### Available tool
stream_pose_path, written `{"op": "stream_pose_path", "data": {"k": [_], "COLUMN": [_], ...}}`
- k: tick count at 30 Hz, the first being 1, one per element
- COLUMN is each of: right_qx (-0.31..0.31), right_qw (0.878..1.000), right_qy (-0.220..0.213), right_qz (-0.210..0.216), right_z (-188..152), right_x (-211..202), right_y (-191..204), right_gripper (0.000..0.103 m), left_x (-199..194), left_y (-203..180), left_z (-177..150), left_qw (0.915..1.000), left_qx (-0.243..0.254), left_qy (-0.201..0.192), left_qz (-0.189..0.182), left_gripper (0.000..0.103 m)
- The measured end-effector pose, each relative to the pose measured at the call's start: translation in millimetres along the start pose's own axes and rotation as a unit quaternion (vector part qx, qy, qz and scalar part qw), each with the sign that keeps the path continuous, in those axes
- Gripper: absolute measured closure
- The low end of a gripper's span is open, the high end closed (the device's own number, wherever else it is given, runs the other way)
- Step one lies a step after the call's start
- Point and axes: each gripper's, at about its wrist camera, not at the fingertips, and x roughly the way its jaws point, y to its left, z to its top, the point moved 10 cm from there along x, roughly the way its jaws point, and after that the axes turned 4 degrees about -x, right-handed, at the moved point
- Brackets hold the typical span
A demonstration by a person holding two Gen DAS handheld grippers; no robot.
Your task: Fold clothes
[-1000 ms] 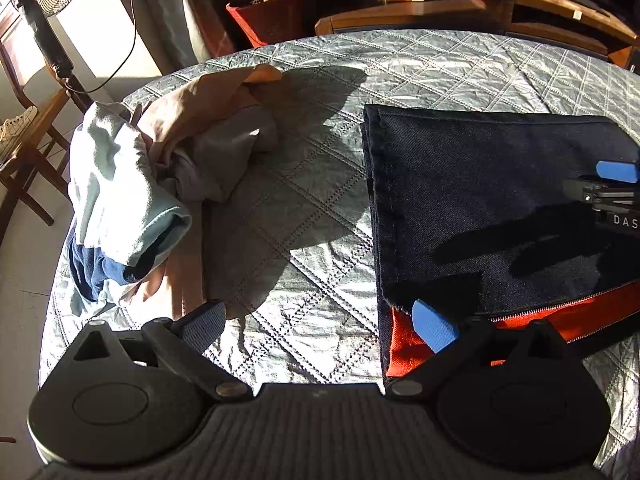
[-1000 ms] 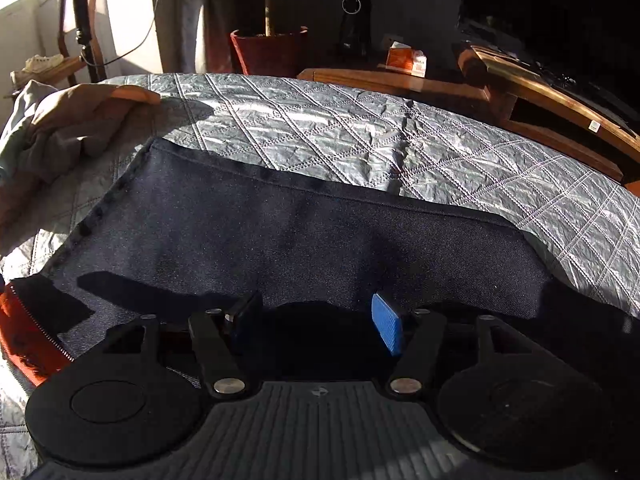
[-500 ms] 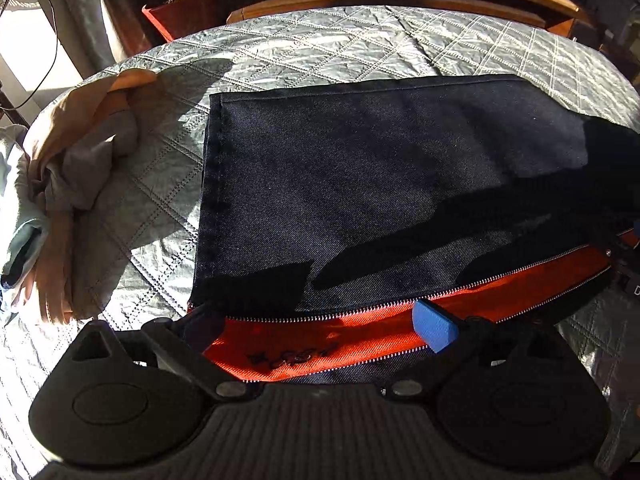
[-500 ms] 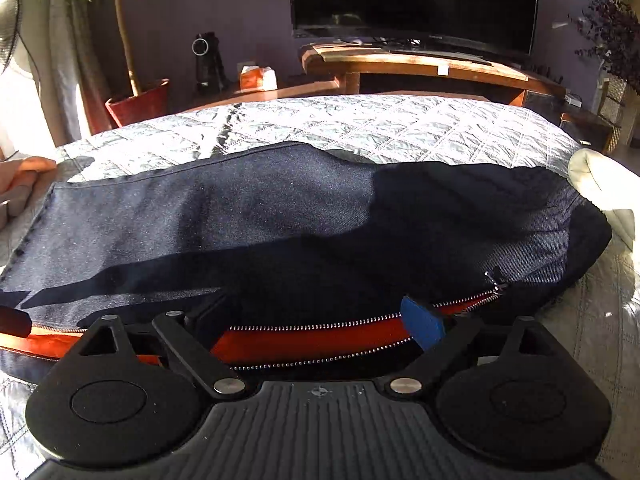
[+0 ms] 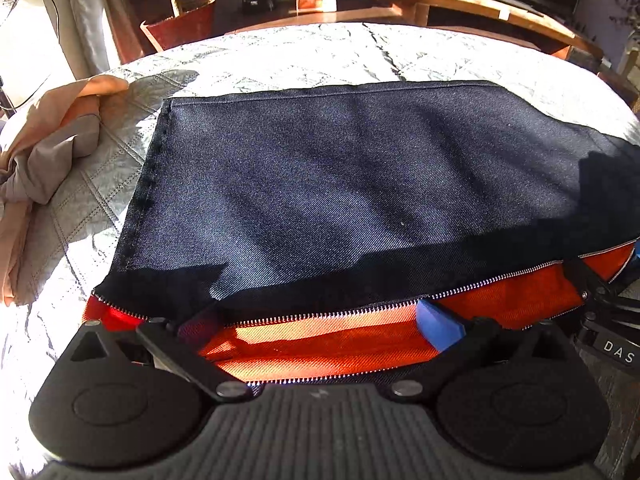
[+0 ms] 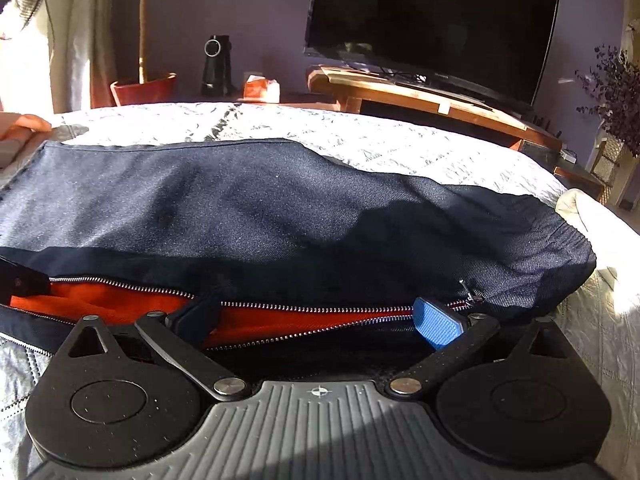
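A dark navy denim garment (image 5: 340,184) with an orange lining (image 5: 320,340) and an open zipper lies flat on the quilted table (image 5: 320,52); it also shows in the right wrist view (image 6: 260,208). My left gripper (image 5: 320,322) is open, its fingers straddling the near zipper edge over the orange lining. My right gripper (image 6: 316,320) is open at the same near edge further right, by the zipper pull (image 6: 470,294). The right gripper's body shows at the right edge of the left wrist view (image 5: 608,320).
A heap of tan and grey clothes (image 5: 44,140) lies at the table's left. Behind the table stand a red plant pot (image 5: 180,24), a wooden TV bench (image 6: 420,100) with a TV (image 6: 428,28), and a tissue box (image 5: 316,0).
Both grippers moved closer to the garment's near zipper edge, the left one swinging right from the clothes heap. Both stayed open.
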Motion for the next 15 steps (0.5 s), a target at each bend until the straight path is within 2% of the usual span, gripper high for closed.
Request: {"op": "stream_pose_path", "data": {"k": [5,10,15], "right_qx": [0.016,0.024,0.025], "right_qw": [1.000,1.000,1.000], "right_qy": [0.004,0.006,0.007], "right_qz": [0.007,0.014,0.014], "right_z": [-2.0,-1.9,-1.4], "right_x": [-1.2,-0.8,-0.6], "right_y": [-2.8,-4.8,-3.7], "right_gripper": [0.000,0.000,0.000], "left_x": [-3.1,-5.3,-5.2], "left_y": [-2.7,-2.7,-0.8], "left_z": [-4.1,-7.0,-6.8], "left_qw": [0.9977,0.9903,0.9890], "left_qx": [0.010,0.017,0.019], "left_qy": [-0.067,-0.136,-0.146], "left_qz": [-0.008,-0.021,-0.017], "left_gripper": [0.000,0.000,0.000]}}
